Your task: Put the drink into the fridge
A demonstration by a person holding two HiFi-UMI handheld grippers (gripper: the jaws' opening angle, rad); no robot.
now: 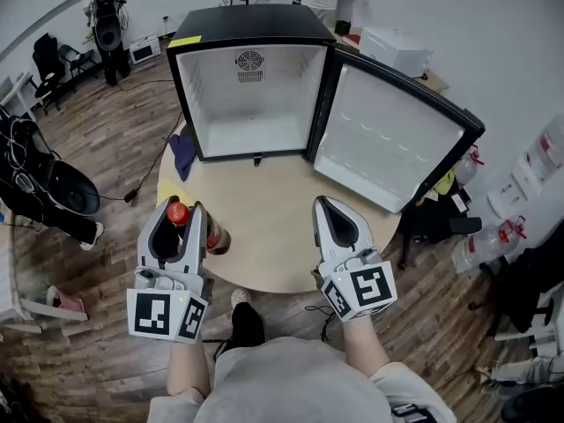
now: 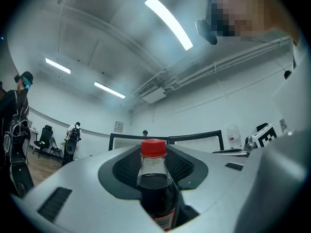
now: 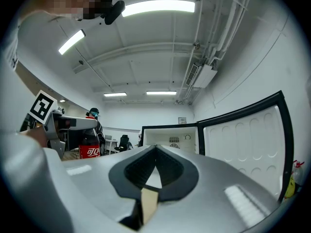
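Observation:
The drink is a dark cola bottle with a red cap (image 1: 179,211). It stands upright over the left part of the round wooden table (image 1: 273,236). My left gripper (image 1: 182,214) is shut on the bottle (image 2: 156,188), its jaws pressing on both sides just below the neck. The small black fridge (image 1: 251,25) stands at the back of the table, with a white, empty inside and its door (image 1: 388,139) swung open to the right. My right gripper (image 1: 322,204) hovers over the table's right part, shut and empty. The right gripper view shows the bottle (image 3: 89,148) at its left.
A blue cloth (image 1: 183,152) lies on the table beside the fridge's left wall. Clear bottles with red tops (image 1: 480,243) stand on the floor to the right. A person (image 1: 106,7) and chairs (image 1: 53,60) are at the far left.

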